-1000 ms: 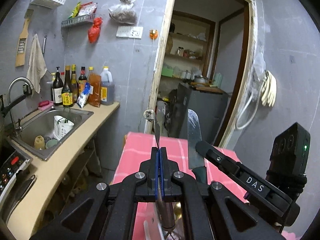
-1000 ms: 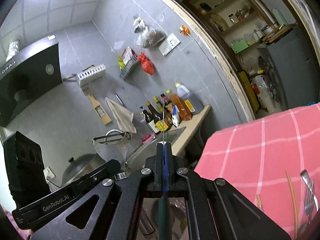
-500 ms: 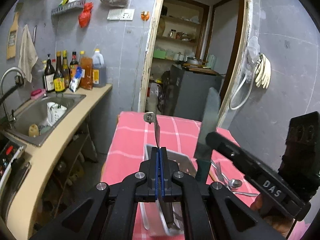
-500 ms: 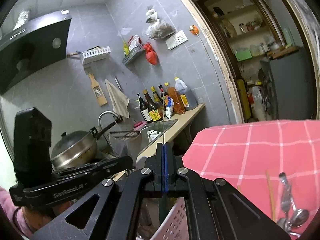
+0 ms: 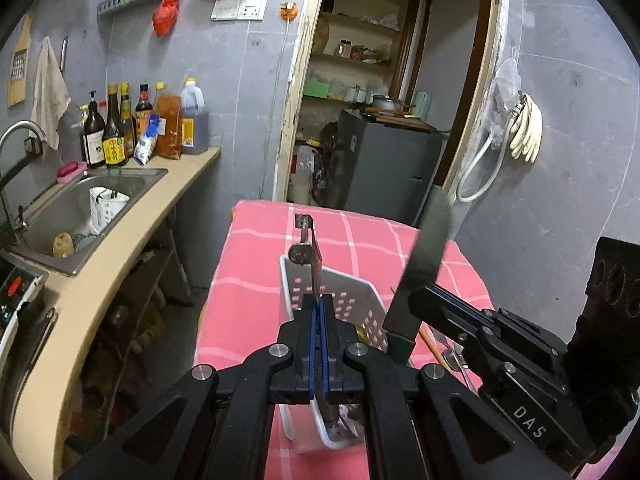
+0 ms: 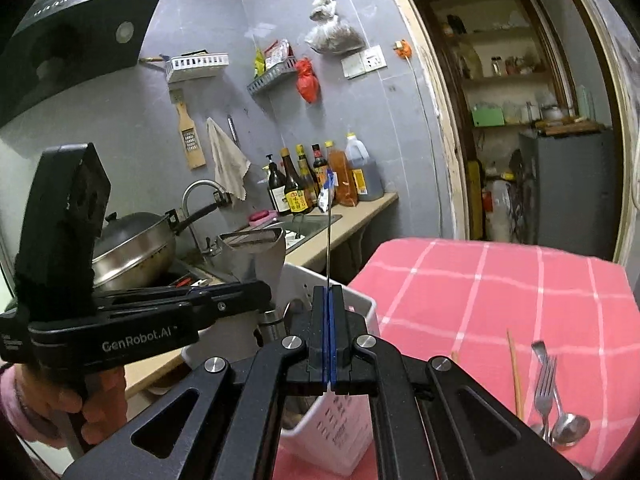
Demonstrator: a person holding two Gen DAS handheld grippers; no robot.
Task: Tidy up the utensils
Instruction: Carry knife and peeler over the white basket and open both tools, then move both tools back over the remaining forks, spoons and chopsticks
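A white perforated basket (image 5: 352,300) stands on the pink checked tablecloth (image 5: 248,280). My left gripper (image 5: 319,308) is shut on a flat steel utensil (image 5: 314,256) with a rolled top edge, held upright over the basket. In the right wrist view that utensil (image 6: 256,256) shows its broad face. My right gripper (image 6: 329,300) is shut on a knife, seen edge-on as a thin line (image 6: 328,240). From the left wrist view the knife blade (image 5: 428,256) points up and leans right, beside the basket's right rim.
Chopsticks (image 6: 514,368), a fork (image 6: 545,384) and a spoon (image 6: 568,428) lie loose on the cloth right of the basket. A counter with a sink (image 5: 80,208) and bottles (image 5: 116,132) runs along the left. A doorway lies beyond the table.
Both views have tipped down, and the basket has come into sight under both grippers. The right gripper rolled level and moved its knife closer to the basket. Both grips are unchanged.
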